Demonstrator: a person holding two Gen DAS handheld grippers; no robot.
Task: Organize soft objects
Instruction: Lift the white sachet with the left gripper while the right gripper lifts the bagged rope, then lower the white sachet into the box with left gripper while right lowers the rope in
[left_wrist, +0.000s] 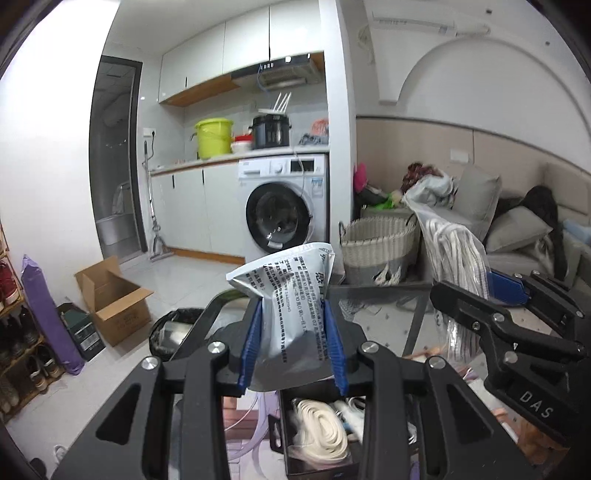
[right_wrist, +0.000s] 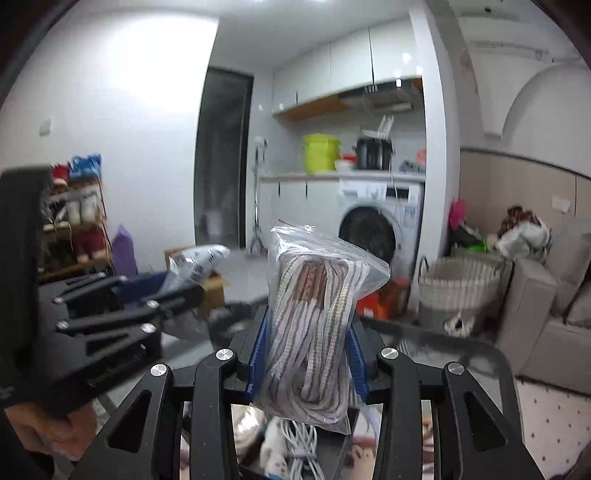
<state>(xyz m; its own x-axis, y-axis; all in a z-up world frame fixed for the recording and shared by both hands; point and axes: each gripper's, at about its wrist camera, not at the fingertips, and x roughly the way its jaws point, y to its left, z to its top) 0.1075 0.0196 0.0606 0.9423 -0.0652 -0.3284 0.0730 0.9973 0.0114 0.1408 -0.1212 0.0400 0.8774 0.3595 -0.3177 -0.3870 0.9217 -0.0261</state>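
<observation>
My left gripper (left_wrist: 293, 345) is shut on a grey-white soft pouch (left_wrist: 291, 306) with printed text, held upright between its blue pads. My right gripper (right_wrist: 308, 363) is shut on a clear zip bag of striped cord (right_wrist: 314, 325), also upright. The right gripper (left_wrist: 506, 295) with its bag of cord (left_wrist: 458, 254) shows at the right of the left wrist view. In the right wrist view the left gripper (right_wrist: 147, 291) and its pouch (right_wrist: 197, 264) appear at the left. Below both grippers sits a black box (left_wrist: 284, 435) holding a cream coiled strap (left_wrist: 321, 428) and white cables (right_wrist: 299, 443).
A glass table edge (left_wrist: 373, 290) runs under the grippers. A woven basket (left_wrist: 376, 240) and a grey sofa (left_wrist: 517, 229) with cushions and clothes stand at right. A washing machine (left_wrist: 284, 206) is ahead. A cardboard box (left_wrist: 114, 299), a bin (left_wrist: 173, 328) and a shoe rack (left_wrist: 14, 325) stand at left.
</observation>
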